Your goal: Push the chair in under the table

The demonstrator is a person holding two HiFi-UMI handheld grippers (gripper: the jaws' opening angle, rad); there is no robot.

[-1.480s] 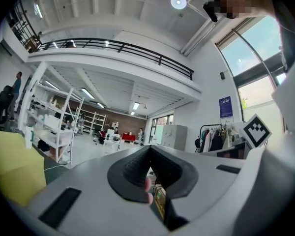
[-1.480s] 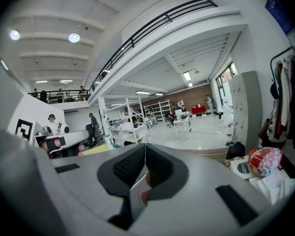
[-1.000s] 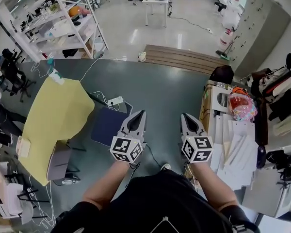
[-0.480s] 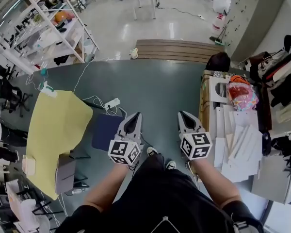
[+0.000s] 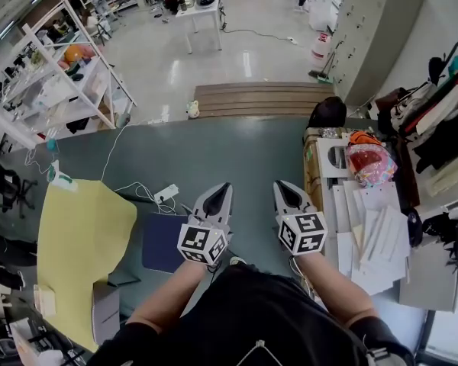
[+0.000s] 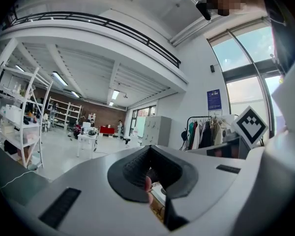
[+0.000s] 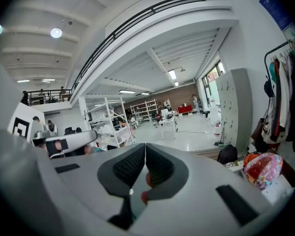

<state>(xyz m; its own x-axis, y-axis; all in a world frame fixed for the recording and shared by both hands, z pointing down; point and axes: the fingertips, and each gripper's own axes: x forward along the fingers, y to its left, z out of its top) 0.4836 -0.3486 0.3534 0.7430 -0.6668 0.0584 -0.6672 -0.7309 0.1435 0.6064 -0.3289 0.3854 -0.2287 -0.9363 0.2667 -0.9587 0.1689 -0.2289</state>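
In the head view the chair, with a dark blue seat (image 5: 162,241), stands on the grey floor beside the table under a yellow cloth (image 5: 82,239). Both sit at the lower left. My left gripper (image 5: 223,190) is held level just right of the chair seat, jaws shut and empty. My right gripper (image 5: 278,187) is beside it, also shut on nothing. In the left gripper view the closed left gripper (image 6: 148,154) points across the open hall. The right gripper view shows the right gripper (image 7: 145,151) with its pads together.
A cluttered desk with papers (image 5: 366,227) runs along the right. A black bag (image 5: 327,113) and a wooden platform (image 5: 259,99) lie ahead. White shelving (image 5: 69,75) stands at the far left. A power strip with cable (image 5: 166,194) lies near the chair.
The whole view has shifted: chair and yellow table slid down and left in the picture, and the desk at the right came closer. Both grippers stayed shut, side by side.
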